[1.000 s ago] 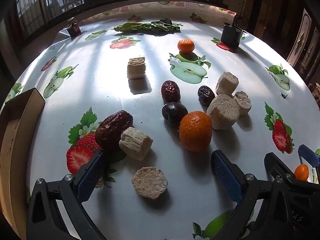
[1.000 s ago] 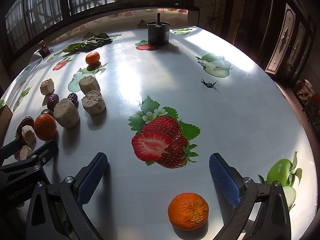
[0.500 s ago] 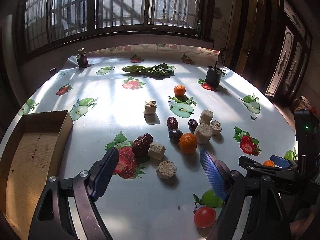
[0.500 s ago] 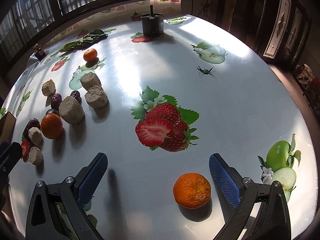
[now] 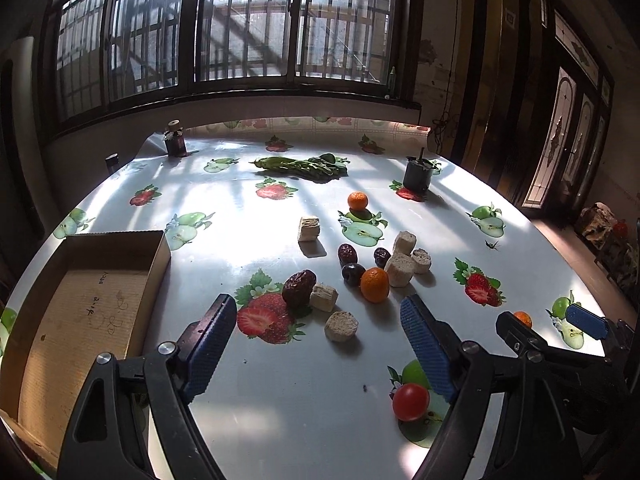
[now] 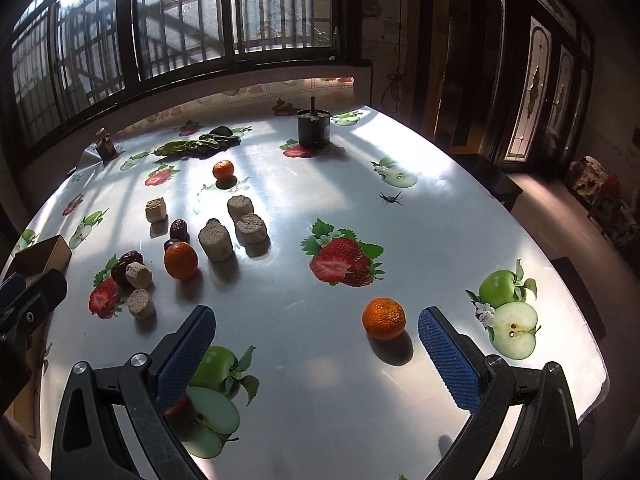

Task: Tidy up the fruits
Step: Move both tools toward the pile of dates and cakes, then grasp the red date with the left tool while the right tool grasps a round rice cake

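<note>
A fruit-print table [image 5: 280, 420] carries oranges [image 5: 375, 285], dates [image 5: 299, 288], pale chunks [image 5: 341, 326], a cardboard box [image 5: 156, 258].

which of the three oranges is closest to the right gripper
The lone orange just ahead of the right gripper, near its right finger. The other two sit farther off: one in the cluster, one near the greens.
</note>
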Available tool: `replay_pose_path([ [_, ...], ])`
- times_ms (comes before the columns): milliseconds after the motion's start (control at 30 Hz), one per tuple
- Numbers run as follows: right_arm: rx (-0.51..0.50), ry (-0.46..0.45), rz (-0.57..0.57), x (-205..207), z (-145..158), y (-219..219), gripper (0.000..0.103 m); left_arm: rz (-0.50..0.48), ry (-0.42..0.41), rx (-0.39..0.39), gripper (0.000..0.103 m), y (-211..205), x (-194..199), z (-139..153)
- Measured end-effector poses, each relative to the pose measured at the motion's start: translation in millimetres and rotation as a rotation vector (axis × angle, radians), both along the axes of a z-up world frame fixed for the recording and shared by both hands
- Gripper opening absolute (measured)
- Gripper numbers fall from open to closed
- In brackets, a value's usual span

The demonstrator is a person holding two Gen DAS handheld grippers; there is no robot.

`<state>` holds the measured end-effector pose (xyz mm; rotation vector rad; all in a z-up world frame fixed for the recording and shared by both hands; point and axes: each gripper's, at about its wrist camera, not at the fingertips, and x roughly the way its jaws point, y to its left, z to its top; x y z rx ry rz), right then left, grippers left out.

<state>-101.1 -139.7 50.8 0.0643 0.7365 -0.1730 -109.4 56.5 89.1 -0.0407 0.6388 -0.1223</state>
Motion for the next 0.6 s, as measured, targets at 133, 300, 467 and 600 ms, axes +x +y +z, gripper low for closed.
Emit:
replay_pose_path([
  [133, -0.012, -0.019, -0.002, -6, 5, 2, 0.103, 0.011, -0.015, -0.011, 0.084, 4, -5, 1],
  [300, -0.027, -0.062, -0.006, -13, 10, 9, 0.103, 0.024, -0.052, -0.027, 0.084, 14, -11, 8],
  [467, -0.042, -0.164, 0.017, -21, 25, 16, 0.103, 0.026, -0.087, -0.095, 0.101, 34, -9, 22],
  [600, 0.020, -0.053, 0.139, -3, 23, 23, 0.103, 0.056, -0.059, -0.146, 0.101, 63, 10, 27],
])
